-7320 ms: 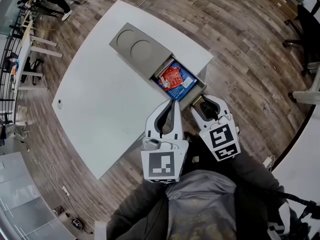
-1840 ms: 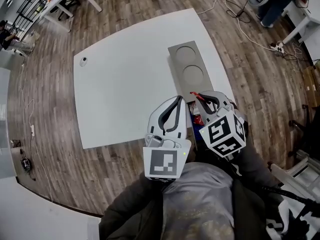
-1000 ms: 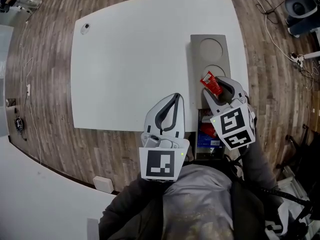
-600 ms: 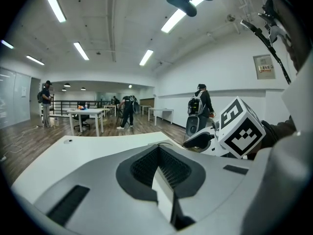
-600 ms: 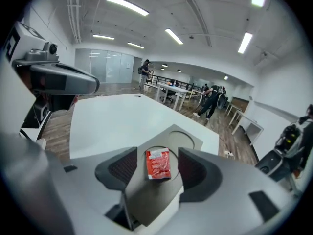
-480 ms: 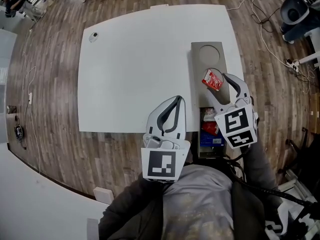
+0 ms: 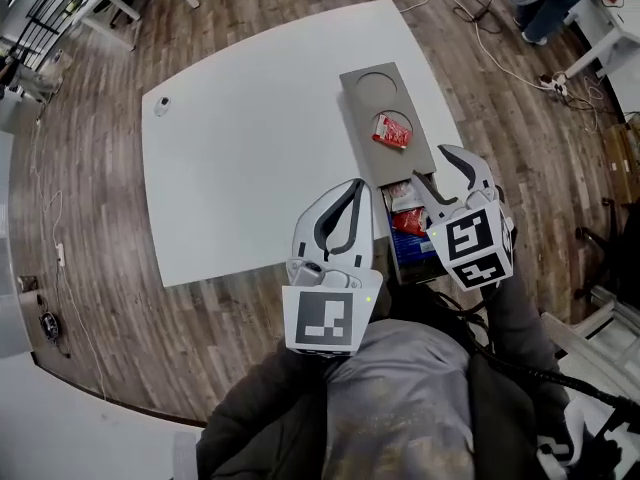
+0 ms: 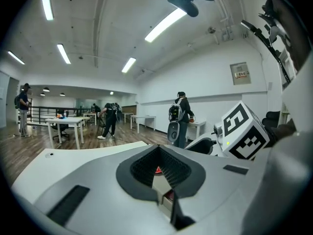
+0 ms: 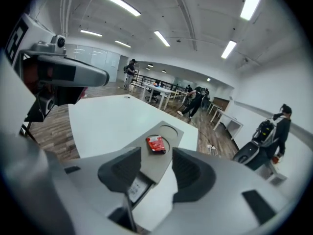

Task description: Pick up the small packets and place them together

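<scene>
White table on a wood-plank floor; most of its top is bare apart from a small object near the far left corner. A grey tray lies along the table's right edge. Its open drawer juts past the near edge, with more packets inside.

Red packet lies flat in the nearer of the tray's two round recesses. Its outline is near-square, so I cannot tell the long axis; its edges sit skewed to the tray's sides.

Right gripper hovers over the drawer end, claw wide and empty. Its jaws have just opened and then come in slightly, with nothing between them. Its own view looks along the tray, with the packet lying free beyond the jaw tips.

Left gripper is held near the table's near edge, claw pressed together, holding nothing.

Only the gripper views show the hall beyond: ceiling strip lights, other tables, people standing. The left gripper view also shows the right gripper's marker cube.
</scene>
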Demonstrator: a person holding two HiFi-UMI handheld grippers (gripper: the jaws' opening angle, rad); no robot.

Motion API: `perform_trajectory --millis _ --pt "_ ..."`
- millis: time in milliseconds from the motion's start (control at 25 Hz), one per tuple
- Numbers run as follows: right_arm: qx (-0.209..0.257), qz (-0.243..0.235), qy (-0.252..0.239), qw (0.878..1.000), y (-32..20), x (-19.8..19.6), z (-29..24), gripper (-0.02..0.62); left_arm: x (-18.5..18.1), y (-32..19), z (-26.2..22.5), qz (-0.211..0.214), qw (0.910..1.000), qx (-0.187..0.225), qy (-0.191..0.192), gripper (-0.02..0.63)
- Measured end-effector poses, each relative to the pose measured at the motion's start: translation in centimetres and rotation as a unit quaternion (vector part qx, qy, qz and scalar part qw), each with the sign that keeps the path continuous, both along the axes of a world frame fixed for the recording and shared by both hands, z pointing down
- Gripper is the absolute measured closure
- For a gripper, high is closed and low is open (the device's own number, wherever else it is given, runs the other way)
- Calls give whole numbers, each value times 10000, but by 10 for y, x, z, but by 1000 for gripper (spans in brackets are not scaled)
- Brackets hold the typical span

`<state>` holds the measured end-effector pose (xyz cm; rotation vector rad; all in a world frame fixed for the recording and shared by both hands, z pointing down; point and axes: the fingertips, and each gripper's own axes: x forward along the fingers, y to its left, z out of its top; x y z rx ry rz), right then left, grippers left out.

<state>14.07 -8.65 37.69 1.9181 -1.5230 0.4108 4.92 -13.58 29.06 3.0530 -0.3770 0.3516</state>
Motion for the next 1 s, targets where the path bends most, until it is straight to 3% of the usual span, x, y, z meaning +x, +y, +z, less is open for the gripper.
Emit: perform_trajectory --millis 120,200,320,520,760,1000 --pt "-69 246 10 9997 22 -15 13 549 -3 15 3 288 9996 -63 -53 605" --pt "-209 278 -184 9992 33 -31 29 589 -6 23 9 444 9989 -117 -135 604" --pt "-456 319 -519 9971 42 -53 58 589 -11 30 20 592 9976 -188 -294 605" --pt "-745 322 -617 9948 45 -62 88 588 -12 29 34 636 9965 -223 -487 605" --pt "-1066 64 -531 9929 38 -61 99 430 -5 26 36 653 9962 -189 -538 604" --pt "-1522 -267 -284 9876 27 -55 114 377 1 12 45 476 9965 -294 -629 604"
